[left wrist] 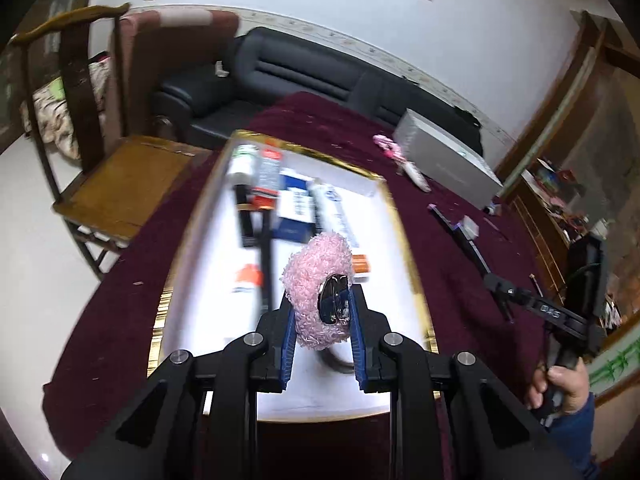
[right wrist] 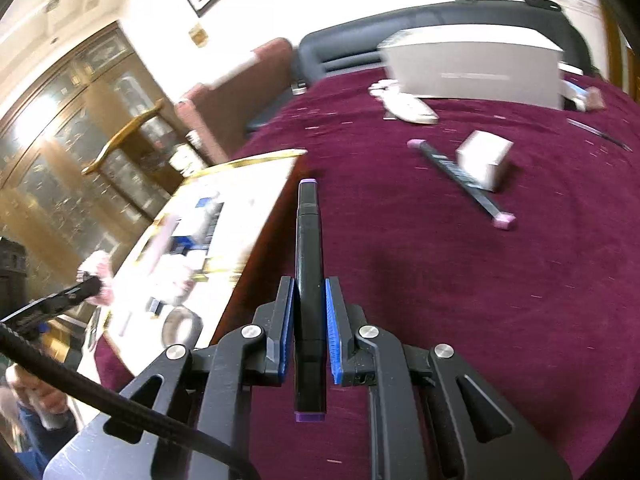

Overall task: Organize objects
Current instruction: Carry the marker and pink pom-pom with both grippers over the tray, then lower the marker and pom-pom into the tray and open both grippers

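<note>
**Both claws loaded over the tray**

Nearest the lens, the left claw (left wrist: pixel 322 316) pinches a fluffy pink hair clip (left wrist: pixel 318 290) between its blue pads, the clip's shiny metal clasp turned toward the right-hand pad. Directly beneath and ahead of this claw lies the gold-rimmed tray (left wrist: pixel 404 216), already carrying tubes and small boxes in a row at its far end, with a roll of tape just under the claw.

The right claw (right wrist: pixel 310 316) is pressed onto a black marker (right wrist: pixel 308 264) with purple ends. The marker's long axis runs straight along the fingers: 1 purple end points forward, away from the camera, and the other sticks out behind the pads toward the lens. It hangs above the maroon table (right wrist: pixel 460 300), with the tray's edge just to the left of the claw. Ahead and to the right lie a second marker (right wrist: pixel 460 178), touching a small white box (right wrist: pixel 484 160).

The step looks like placing. Done well, I'd lower each item onto bare white tray before letting go, and swing the marker so it lies parallel to the tubes, clear of the tape roll.
</note>
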Demonstrator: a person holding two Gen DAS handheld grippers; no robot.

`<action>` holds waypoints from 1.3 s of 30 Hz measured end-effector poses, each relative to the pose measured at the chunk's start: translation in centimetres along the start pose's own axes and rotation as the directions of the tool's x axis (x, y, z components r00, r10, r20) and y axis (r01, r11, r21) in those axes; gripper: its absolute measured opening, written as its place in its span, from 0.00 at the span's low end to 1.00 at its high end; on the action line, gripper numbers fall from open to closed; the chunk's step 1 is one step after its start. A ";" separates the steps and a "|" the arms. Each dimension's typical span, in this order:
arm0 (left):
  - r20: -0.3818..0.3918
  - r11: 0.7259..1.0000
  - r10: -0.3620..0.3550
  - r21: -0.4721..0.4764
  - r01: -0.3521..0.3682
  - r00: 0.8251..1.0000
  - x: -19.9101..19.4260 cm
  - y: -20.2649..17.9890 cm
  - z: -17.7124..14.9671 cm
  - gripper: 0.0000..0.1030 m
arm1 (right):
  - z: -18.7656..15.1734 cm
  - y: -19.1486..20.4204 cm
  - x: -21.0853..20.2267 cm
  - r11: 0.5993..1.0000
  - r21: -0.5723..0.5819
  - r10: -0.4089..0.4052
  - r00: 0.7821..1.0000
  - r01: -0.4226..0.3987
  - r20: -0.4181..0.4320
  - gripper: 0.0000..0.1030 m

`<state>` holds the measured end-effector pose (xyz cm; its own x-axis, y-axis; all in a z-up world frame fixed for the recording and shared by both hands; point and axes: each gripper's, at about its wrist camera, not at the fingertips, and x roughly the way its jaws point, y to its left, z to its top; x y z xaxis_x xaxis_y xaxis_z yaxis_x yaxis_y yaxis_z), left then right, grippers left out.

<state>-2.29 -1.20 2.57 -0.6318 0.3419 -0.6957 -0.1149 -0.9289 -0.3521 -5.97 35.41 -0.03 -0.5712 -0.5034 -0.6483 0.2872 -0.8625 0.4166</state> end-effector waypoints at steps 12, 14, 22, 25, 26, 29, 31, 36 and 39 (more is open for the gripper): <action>-0.043 0.997 0.062 0.039 -0.061 0.997 0.8 4.5 -0.5 0.19 | 2.4 8.4 6.8 0.994 -0.106 -0.005 0.997 -0.003 -0.081 0.13; -0.056 0.996 0.072 0.055 -0.069 0.996 1.0 5.0 -0.3 0.19 | 2.8 8.9 8.1 0.994 -0.110 -0.025 0.995 0.014 -0.096 0.13; -0.115 0.990 0.105 0.109 -0.092 0.988 2.6 6.0 1.0 0.19 | 3.7 9.1 11.2 0.992 -0.099 -0.095 0.988 0.084 -0.120 0.12; -0.129 0.987 0.111 0.134 -0.094 0.985 3.3 5.9 1.5 0.19 | 3.9 9.1 11.8 0.990 -0.096 -0.119 0.985 0.107 -0.124 0.12; -0.135 0.986 0.114 0.137 -0.095 0.984 3.6 5.9 1.7 0.19 | 3.9 9.1 11.9 0.989 -0.095 -0.125 0.984 0.114 -0.124 0.12; -0.159 0.982 0.125 0.158 -0.100 0.979 4.9 5.6 2.3 0.19 | 4.1 8.9 12.6 0.987 -0.095 -0.142 0.981 0.131 -0.130 0.12; -0.169 0.977 0.148 0.178 -0.117 0.975 5.7 5.3 2.7 0.19 | 4.3 8.7 13.2 0.985 -0.092 -0.154 0.979 0.142 -0.134 0.12; -0.180 0.964 0.184 0.226 -0.141 0.966 6.9 4.5 3.3 0.19 | 4.6 8.2 14.3 0.982 -0.084 -0.180 0.973 0.169 -0.146 0.12; -0.190 0.963 0.190 0.225 -0.146 0.963 7.5 4.7 3.5 0.19 | 4.7 8.0 15.0 0.980 -0.081 -0.193 0.969 0.182 -0.155 0.12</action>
<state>-10.20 -3.46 -2.09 -0.4848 0.1800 -0.8559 -0.1913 -0.9767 -0.0970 -15.87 21.19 -3.38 -0.4901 -0.3294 -0.8071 0.2397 -0.9411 0.2385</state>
